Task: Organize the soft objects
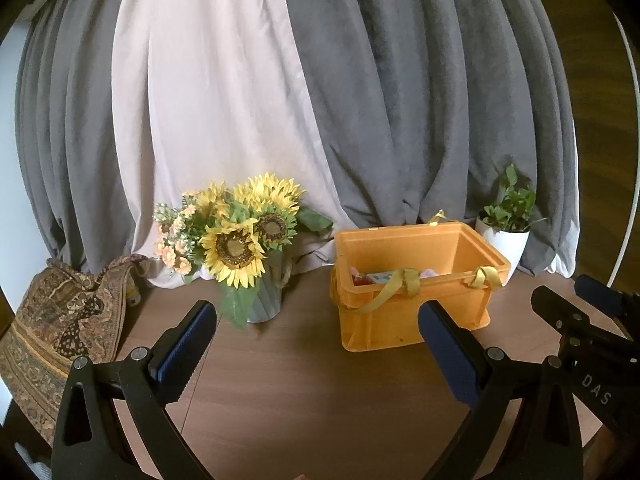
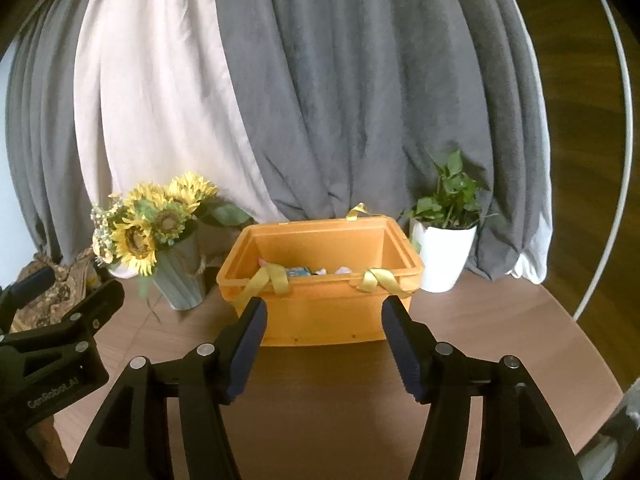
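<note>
An orange plastic crate (image 1: 412, 312) with yellow ribbon handles stands on the brown table; it also shows in the right wrist view (image 2: 320, 316). Soft items (image 2: 304, 271) lie low inside it, mostly hidden by the front wall. My left gripper (image 1: 318, 344) is open and empty, held over the table to the left of the crate's front. My right gripper (image 2: 324, 344) is open and empty, right in front of the crate's near wall. Each gripper shows at the edge of the other's view.
A grey vase of sunflowers (image 1: 244, 248) stands left of the crate. A white pot with a green plant (image 2: 446, 256) stands to its right. A patterned fabric bag (image 1: 60, 320) lies at the table's left edge. Grey and pale curtains hang behind.
</note>
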### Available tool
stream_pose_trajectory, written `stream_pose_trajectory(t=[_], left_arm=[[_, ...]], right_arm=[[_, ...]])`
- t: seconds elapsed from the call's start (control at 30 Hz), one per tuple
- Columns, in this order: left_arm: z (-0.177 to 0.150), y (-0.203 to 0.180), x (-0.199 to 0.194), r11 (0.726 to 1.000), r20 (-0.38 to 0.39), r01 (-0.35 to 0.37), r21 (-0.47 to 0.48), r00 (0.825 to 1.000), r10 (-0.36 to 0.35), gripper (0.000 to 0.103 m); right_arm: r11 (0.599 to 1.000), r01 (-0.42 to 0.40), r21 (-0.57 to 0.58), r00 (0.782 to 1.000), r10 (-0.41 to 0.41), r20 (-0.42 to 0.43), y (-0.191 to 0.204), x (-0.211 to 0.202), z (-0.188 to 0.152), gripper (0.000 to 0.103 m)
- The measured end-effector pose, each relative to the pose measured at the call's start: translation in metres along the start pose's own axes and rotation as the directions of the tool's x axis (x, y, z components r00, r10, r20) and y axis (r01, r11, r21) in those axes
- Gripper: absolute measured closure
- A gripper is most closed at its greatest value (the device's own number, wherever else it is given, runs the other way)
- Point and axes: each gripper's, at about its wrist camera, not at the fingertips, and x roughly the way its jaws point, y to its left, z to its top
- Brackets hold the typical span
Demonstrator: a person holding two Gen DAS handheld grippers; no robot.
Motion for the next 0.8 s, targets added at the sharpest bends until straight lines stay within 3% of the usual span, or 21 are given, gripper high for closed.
stream_pose_trajectory(t=[0.17, 0.8], left_arm=[[-0.003, -0.009, -0.021, 1.000, 0.014, 0.006, -0.023, 1.000, -0.006, 0.000], [-0.038, -0.045, -0.124, 0.998, 0.051, -0.043, -0.055, 0.998, 0.046, 0.000]], right_arm=[[1.000, 0.006, -0.001, 1.000, -0.006, 0.016, -0.010, -0.021, -0.002, 0.036], [0.998, -0.050, -0.043, 0.997, 0.052, 0.057, -0.055, -0.108, -0.028, 0.032]])
